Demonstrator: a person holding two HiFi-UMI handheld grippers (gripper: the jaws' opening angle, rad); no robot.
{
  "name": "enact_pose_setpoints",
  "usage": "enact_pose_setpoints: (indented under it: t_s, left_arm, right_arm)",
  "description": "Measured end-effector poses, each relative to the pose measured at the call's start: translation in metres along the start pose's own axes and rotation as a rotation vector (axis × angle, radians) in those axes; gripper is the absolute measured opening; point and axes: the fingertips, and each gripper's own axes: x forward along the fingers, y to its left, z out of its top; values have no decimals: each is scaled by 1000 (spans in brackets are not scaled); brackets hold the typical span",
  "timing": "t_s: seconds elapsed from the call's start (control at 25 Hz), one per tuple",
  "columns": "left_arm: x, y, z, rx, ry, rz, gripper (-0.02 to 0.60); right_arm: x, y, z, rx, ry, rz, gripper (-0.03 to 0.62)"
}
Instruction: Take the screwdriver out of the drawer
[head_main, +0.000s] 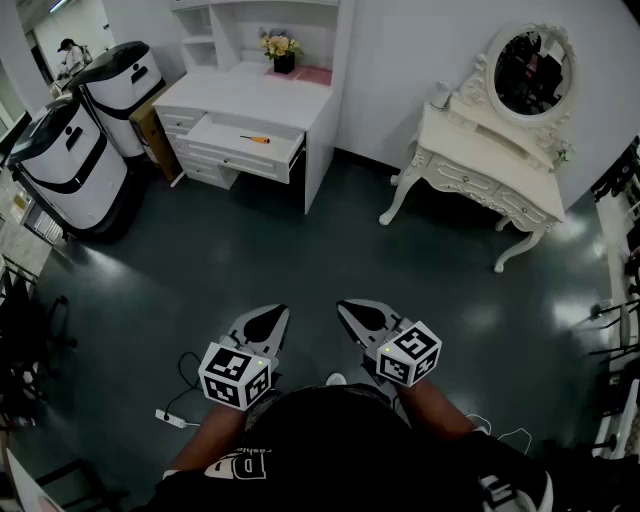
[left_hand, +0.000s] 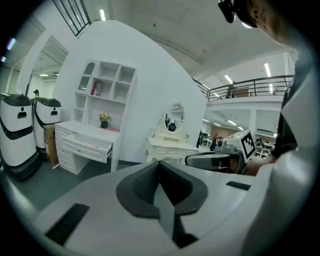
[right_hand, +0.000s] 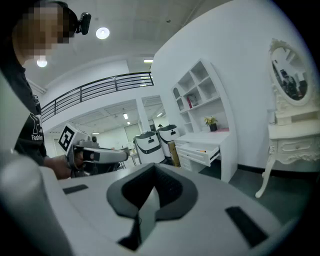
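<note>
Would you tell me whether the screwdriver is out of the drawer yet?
No, the screwdriver lies inside the open drawer of the white desk.

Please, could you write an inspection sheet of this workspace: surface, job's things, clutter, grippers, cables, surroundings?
Surface: white desk against the wall, standing on a dark floor.
Job's things: orange-handled screwdriver lies in the open drawer of the desk.
Clutter: flower pot at the back of the desk top.
Grippers: left gripper and right gripper both shut and empty, held close to the person, far from the drawer.
Cables: power strip with its cord on the floor beside the left gripper.
Surroundings: vanity table with oval mirror to the right of the desk; two white-and-black machines to its left.
</note>
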Motion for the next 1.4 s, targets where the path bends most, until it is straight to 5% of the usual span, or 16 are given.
enact_pose_setpoints:
  t_s: [1.4]
  left_arm:
    - [54,-71,-26,-34,29,63,14]
  right_arm:
    - [-66,-51,-24,19,24,58,9]
